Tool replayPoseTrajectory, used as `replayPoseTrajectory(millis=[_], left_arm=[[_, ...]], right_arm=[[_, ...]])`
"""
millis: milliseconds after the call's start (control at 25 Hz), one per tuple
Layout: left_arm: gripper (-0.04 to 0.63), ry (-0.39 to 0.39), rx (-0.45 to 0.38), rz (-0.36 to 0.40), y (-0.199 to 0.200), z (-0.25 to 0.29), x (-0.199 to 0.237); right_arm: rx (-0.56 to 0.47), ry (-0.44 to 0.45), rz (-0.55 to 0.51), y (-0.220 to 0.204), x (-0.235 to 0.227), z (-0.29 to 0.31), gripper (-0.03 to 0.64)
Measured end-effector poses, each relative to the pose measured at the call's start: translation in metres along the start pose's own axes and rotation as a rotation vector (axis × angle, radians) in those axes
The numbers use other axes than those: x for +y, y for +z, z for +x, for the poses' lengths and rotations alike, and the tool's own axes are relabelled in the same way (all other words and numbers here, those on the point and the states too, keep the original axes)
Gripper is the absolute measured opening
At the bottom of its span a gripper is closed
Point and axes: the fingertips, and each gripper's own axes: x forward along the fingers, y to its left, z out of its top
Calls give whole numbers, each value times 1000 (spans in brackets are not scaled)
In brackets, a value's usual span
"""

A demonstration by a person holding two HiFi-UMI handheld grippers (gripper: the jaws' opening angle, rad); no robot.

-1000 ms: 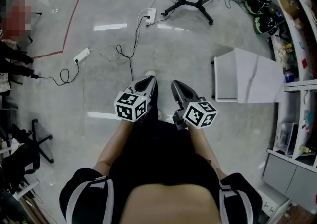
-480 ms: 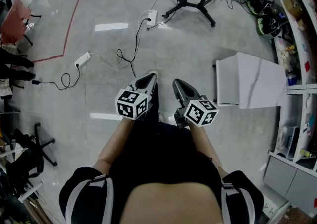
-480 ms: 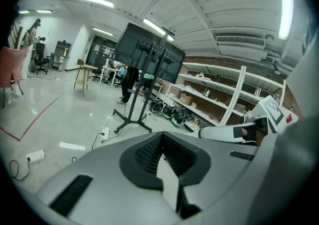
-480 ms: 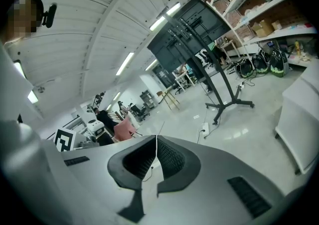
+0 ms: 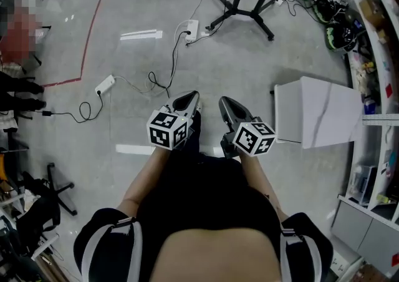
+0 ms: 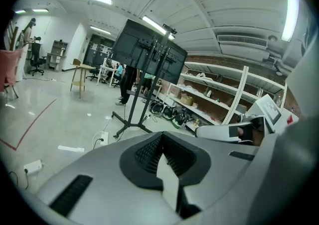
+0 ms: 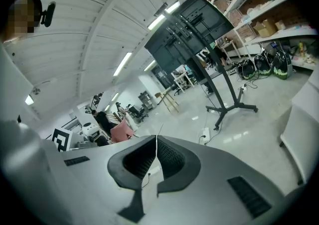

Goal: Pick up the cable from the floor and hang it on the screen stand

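Approach step, I judge; left gripper (image 5: 189, 97) and right gripper (image 5: 225, 102) both closed, empty; cable (image 5: 173, 56) at eleven o'clock. Next calls for opening one and stooping to it.

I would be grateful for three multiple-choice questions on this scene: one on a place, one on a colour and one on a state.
1. Where is the black cable just ahead of the left gripper?
A. hanging off the ground
B. lying on the floor
C. between that gripper's jaws

2. What colour is the tape line?
A. red
B. yellow
C. blue

3. How do the right gripper's jaws stand?
A. wide apart
B. closed on the cable
C. closed on nothing

Answers:
1 B: the head view shows it loose on the floor.
2 A: the line is plainly red.
3 C: its own view shows the pads together and nothing between them.
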Motion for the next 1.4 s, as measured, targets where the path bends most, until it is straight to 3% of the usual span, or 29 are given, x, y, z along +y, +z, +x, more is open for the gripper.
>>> replayPoseTrajectory(millis=[840,1400], left_arm=[[8,-71,10,6,103,111,99],[8,-93,39,-40,111,140,131]], right_arm=[[-23,-71,24,103,-50,134,25],[-10,-105,5,120,-63,179,26]])
